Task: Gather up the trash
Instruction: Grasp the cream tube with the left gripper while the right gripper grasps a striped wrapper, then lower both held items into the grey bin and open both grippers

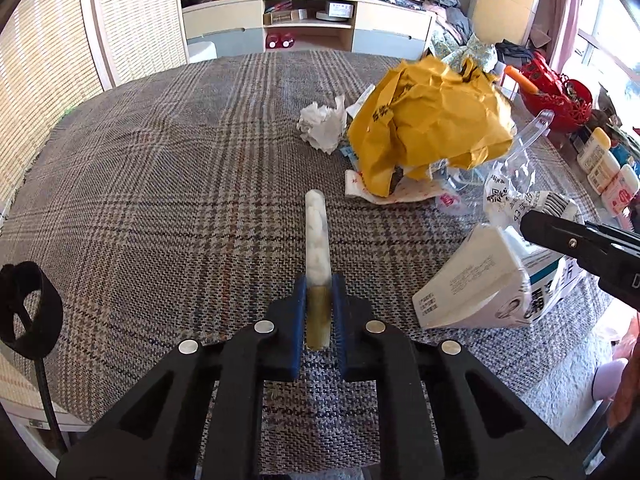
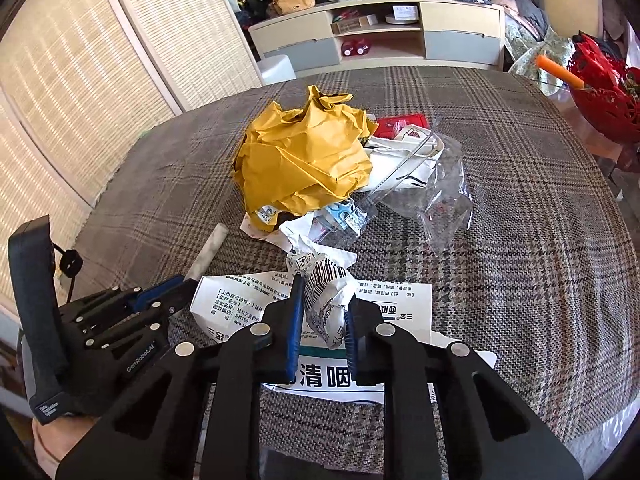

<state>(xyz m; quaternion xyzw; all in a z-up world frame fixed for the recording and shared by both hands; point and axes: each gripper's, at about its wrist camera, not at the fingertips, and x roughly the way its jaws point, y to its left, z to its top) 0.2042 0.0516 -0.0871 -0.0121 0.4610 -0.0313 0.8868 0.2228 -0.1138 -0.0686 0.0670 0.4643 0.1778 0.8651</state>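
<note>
My left gripper (image 1: pixel 318 312) is shut on a slim clear tube (image 1: pixel 316 232) filled with white cotton, held above the plaid tablecloth (image 1: pixel 160 200). The tube also shows in the right wrist view (image 2: pixel 210 250). My right gripper (image 2: pixel 322 320) is shut on a crumpled white printed paper (image 2: pixel 326 296), above a flattened white medicine box (image 2: pixel 240 300). Beyond lies a trash pile: crumpled yellow paper (image 2: pixel 304 160), clear plastic wrapping (image 2: pixel 444 200), and a white tissue ball (image 1: pixel 324 124). The left gripper (image 2: pixel 160 300) shows at the left in the right wrist view.
A red basket (image 1: pixel 556 92) and small white bottles (image 1: pixel 604 168) stand at the table's right edge. A TV cabinet (image 1: pixel 308 24) and a woven screen (image 1: pixel 48 80) lie beyond the table. The white box also shows in the left wrist view (image 1: pixel 476 280).
</note>
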